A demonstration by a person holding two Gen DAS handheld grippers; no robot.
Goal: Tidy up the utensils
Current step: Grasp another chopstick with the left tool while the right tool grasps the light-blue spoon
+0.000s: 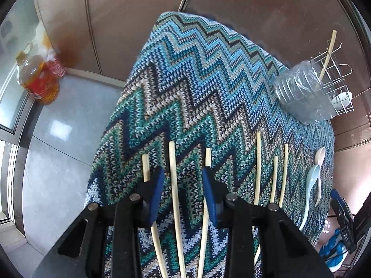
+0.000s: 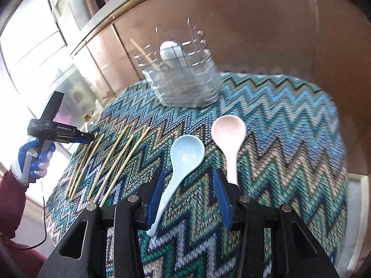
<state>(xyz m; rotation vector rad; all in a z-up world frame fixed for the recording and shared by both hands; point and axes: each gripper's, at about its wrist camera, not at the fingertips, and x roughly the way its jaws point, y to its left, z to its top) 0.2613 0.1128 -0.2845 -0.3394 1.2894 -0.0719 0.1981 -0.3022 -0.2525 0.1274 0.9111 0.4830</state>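
Note:
Several pale wooden chopsticks [image 1: 257, 162] lie side by side on the zigzag knit cloth [image 1: 185, 81]. My left gripper [image 1: 183, 171] hangs over them, open, and one chopstick [image 1: 173, 180] runs between its blue pads without touching either. In the right wrist view my right gripper [image 2: 188, 176] is open astride the handle of a light blue spoon [image 2: 186, 150]. A pink spoon [image 2: 228, 132] lies just right of it, its handle passing behind the right finger. At the far edge stands a wire holder [image 2: 183, 81] with a white spoon [image 2: 171, 51] and one chopstick [image 2: 143, 53] inside.
A gloved hand [image 2: 34, 159] holds the left gripper at the cloth's left edge. An oil bottle [image 1: 38, 78] and a red-labelled bottle [image 1: 55, 67] stand on the floor by the brown wall. The cloth drops off at the left edge [image 1: 104, 150].

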